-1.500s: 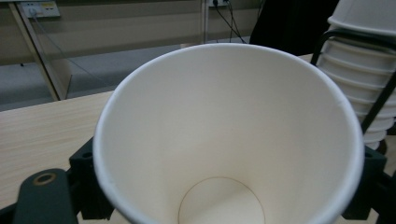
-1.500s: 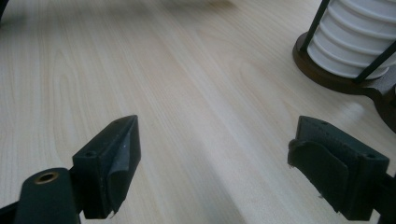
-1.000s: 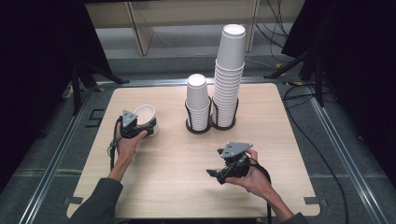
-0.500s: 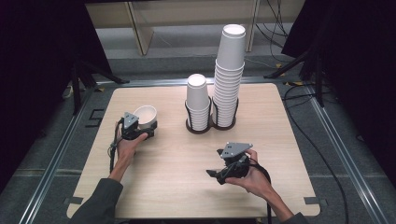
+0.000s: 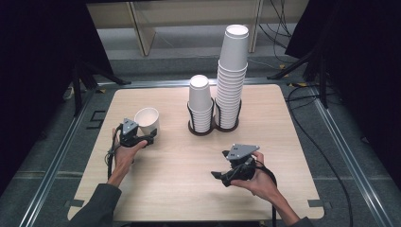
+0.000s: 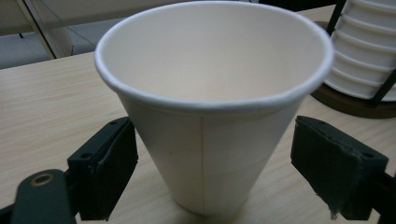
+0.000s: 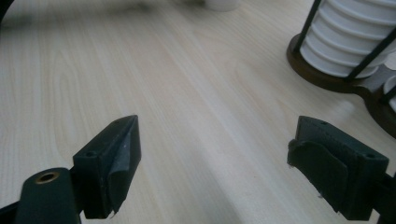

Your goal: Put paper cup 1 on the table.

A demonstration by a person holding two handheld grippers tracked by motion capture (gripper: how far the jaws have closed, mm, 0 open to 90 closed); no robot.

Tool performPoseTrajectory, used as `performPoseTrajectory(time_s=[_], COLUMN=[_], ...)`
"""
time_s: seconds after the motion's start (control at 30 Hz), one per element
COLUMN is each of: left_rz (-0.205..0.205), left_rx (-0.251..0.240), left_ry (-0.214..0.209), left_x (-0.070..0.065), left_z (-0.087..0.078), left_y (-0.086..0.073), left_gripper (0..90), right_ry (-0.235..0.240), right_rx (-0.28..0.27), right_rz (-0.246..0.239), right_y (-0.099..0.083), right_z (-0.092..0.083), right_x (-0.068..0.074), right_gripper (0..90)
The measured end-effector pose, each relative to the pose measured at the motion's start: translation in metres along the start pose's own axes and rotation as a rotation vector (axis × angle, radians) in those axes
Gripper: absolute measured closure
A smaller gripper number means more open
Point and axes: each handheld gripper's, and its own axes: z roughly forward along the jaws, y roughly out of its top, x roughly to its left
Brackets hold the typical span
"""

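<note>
Near the worktop's [image 5: 156,189] left edge, my left gripper [image 5: 150,137] frames a single upright paper cup [image 5: 147,120], jaws spread just wide of its wall after closing in. Mid-worktop toward the far edge, two cup stacks [image 5: 222,90] fill a holder. My right gripper [image 5: 218,175] waits nearer me, jaws spread, empty.

Paper cup [image 6: 212,107] hides the table [image 6: 42,107] behind it.

I see one white paper cup [image 5: 147,120] standing upright, mouth open. It sits left of centre in the high view and looks empty inside.
</note>
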Motion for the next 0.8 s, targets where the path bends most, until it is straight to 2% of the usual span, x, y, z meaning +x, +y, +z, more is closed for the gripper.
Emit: performPoseTrajectory(time_s=[0.23, 0.27, 0.4, 0.5, 0.6, 0.8], left_rz=[-0.008, -0.011, -0.032, -0.014, -0.019, -0.010], left_rx=[0.003, 0.012, -0.006, -0.011, -0.008, -0.027], left_ry=[0.000, -0.008, -0.027, -0.033, -0.062, -0.089], left_x=[-0.008, -0.009, -0.013, -0.018, -0.024, -0.037], left_z=[-0.031, -0.035, -0.053, -0.066, -0.077, -0.092], left_y=[-0.002, -0.004, -0.009, -0.012, -0.016, -0.021], left_gripper=[14.5, 14.5, 14.6, 14.5, 14.6, 14.5], right_ry=[-0.060, -0.074, -0.106, -0.123, -0.136, -0.202], right_rx=[-0.016, -0.021, -0.039, -0.058, -0.088, -0.126], right_rz=[0.056, 0.051, 0.086, 0.102, 0.132, 0.172], right_y=[-0.001, -0.001, 0.001, 0.003, 0.006, 0.017], right_z=[-0.008, -0.010, -0.016, -0.021, -0.025, -0.034], right_x=[-0.009, -0.011, -0.016, -0.022, -0.028, -0.044], right_gripper=[16.9, 16.9, 16.9, 17.0, 17.1, 17.2])
